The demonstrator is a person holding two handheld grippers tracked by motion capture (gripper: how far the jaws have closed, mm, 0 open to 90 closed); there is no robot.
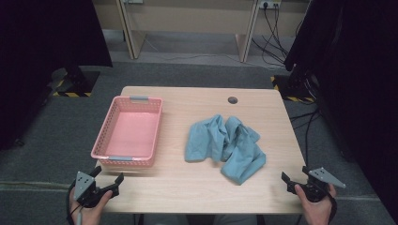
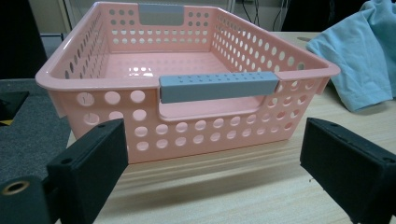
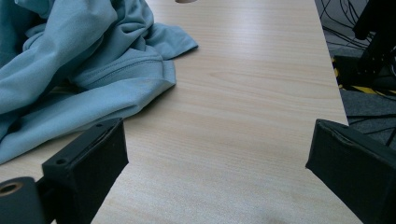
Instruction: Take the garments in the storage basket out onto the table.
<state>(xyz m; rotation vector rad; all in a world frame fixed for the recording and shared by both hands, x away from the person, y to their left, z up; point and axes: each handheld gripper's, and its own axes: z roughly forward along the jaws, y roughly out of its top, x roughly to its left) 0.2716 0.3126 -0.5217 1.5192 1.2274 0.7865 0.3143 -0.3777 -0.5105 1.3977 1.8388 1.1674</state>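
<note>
Where grey carpet and trailing cables ringed it, the pale wood-grain table (image 1: 187,187) stood with black curtains to either side. Straight ahead of the left gripper (image 1: 104,179), its jaws spread wide, sat a pink perforated plastic basket (image 2: 116,84) with grey handle bars, bare tabletop between them. Ahead and left of the right gripper (image 1: 296,177), jaws likewise spread apart, lay a crumpled soft blue-green garment (image 3: 84,70); smooth open wood ran forward to the table's right edge.
</note>
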